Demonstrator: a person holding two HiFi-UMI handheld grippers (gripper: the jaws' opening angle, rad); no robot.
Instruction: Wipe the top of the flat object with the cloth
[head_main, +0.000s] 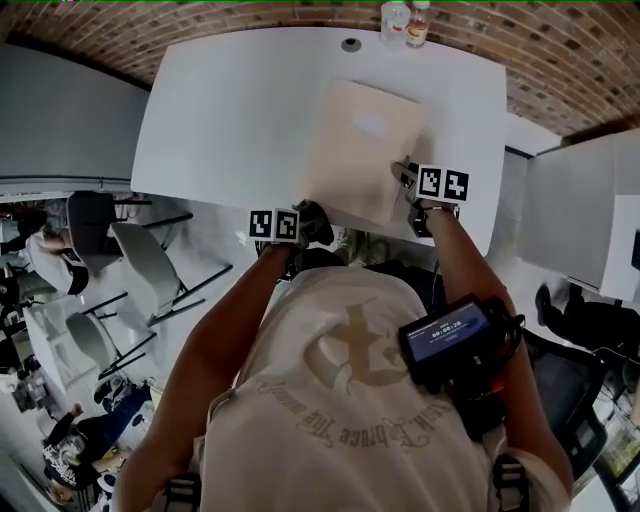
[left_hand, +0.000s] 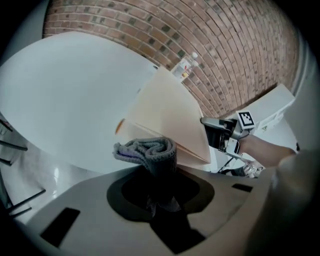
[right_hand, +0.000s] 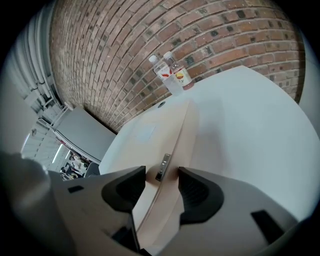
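Cloth (left_hand: 149, 150) tight in left gripper (left_hand: 160, 182); right gripper (right_hand: 162, 176) wide apart astride flat object (right_hand: 150, 134).

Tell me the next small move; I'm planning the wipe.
Probably move the left gripper forward and lower the cloth onto the flat object: the cloth is gripped but not yet on its top, and the right gripper straddles its edge, jaws open.

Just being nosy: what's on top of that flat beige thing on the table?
Only a pale label patch shows on the flat beige object; the cloth isn't on it yet. Part of its right edge is covered by the right gripper.
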